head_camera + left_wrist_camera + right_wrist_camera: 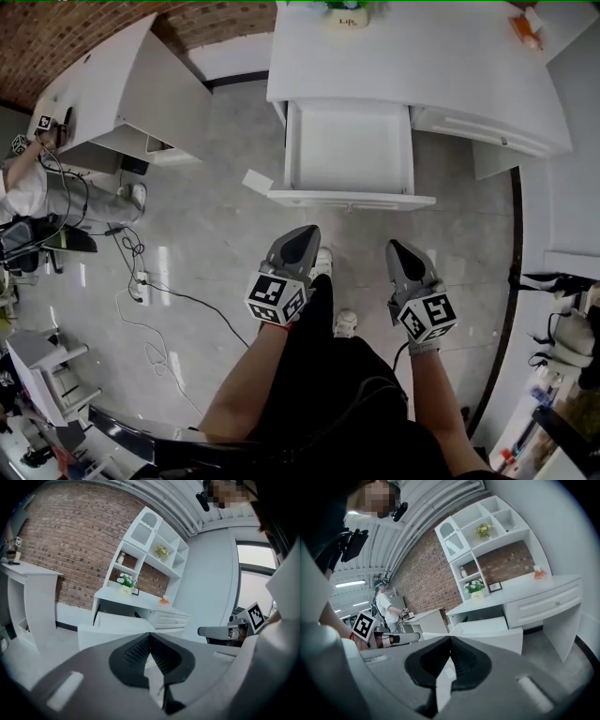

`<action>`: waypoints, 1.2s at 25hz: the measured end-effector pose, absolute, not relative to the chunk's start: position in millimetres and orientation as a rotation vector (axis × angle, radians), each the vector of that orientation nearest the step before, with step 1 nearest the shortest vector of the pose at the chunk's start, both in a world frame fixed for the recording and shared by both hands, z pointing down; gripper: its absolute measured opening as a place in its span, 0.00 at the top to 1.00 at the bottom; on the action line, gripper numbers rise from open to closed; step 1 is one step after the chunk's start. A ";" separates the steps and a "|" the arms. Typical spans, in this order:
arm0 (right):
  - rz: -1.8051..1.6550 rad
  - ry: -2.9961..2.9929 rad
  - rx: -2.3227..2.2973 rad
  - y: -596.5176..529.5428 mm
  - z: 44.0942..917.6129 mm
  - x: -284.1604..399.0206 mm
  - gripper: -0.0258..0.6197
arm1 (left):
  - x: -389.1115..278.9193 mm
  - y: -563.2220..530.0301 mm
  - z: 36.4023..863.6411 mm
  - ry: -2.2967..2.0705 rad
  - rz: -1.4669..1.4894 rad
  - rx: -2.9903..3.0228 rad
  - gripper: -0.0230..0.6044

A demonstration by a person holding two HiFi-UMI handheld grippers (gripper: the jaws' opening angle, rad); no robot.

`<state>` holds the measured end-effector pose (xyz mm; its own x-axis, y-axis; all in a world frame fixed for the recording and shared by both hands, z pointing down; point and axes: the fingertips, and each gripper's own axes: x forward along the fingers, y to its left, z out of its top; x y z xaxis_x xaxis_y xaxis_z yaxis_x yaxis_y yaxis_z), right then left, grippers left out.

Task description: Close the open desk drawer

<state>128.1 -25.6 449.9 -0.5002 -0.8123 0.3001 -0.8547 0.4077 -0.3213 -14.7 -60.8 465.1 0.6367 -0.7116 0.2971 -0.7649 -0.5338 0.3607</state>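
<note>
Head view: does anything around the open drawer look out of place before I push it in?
One thing: a small white flat piece sits askew off the left front corner of the drawer; whether it lies on the floor or hangs from the front, I cannot tell. The drawer itself looks straight and empty.

Bare floor [366, 230] runs between the drawer front [352, 199] and both tongs, left [302, 239] and right [401, 255]. Jaws are together and neither touches the panel. The panel face is unobstructed across its width. A white flap [256, 181] juts out at its left corner. The bench [422, 56] edge overhangs the drawer's rear. Cables [178, 298] lie well left. A shoe [323, 262] sits just beside the left tongs.
</note>
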 end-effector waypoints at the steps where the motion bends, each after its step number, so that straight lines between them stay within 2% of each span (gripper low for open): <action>1: 0.684 -2.547 1.507 -29.9 456.3 125.1 0.96 | -12.3 -64.7 471.1 -1.146 0.162 2.394 0.96; 16: 0.809 -2.489 1.495 -86.1 549.9 85.2 0.96 | 17.1 -103.5 559.3 -1.038 0.194 2.341 0.96; 30: 0.880 -2.358 1.567 -111.3 596.3 75.8 0.96 | 44.6 -117.9 588.4 -0.957 0.236 2.352 0.96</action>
